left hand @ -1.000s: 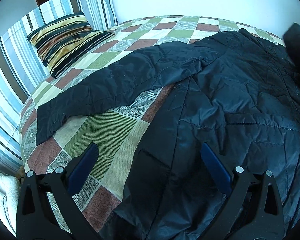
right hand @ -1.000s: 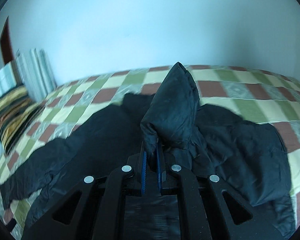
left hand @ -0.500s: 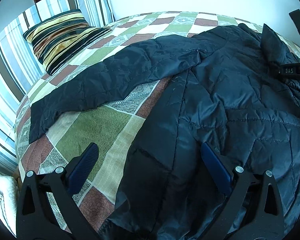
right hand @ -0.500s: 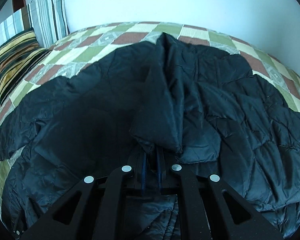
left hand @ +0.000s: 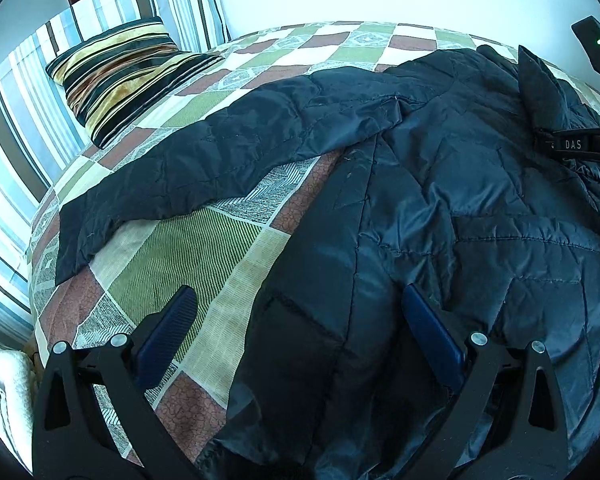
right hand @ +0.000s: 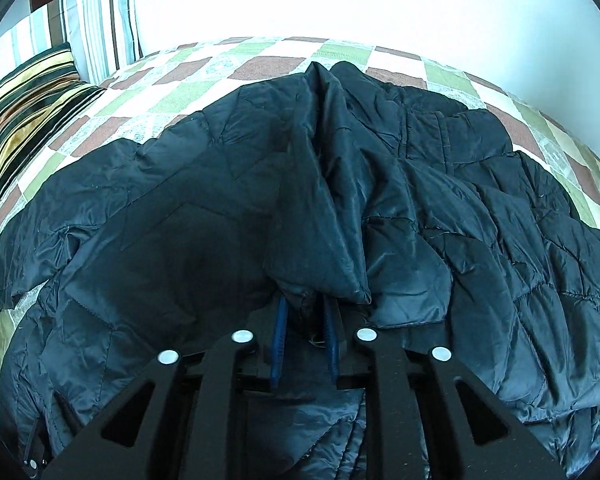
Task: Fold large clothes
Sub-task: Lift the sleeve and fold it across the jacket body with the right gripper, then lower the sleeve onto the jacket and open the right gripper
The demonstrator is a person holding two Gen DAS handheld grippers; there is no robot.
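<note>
The only readable lettering is "DAS", in pale capitals on the black body of the right gripper (left hand: 580,145), seen at the right edge of the left wrist view where it reaches in over the dark quilted jacket (left hand: 440,184). A small round mark sits just left of the letters. No other text shows.

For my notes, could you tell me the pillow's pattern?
Black, gold and rust stripes on the pillow; left wrist view.
</note>
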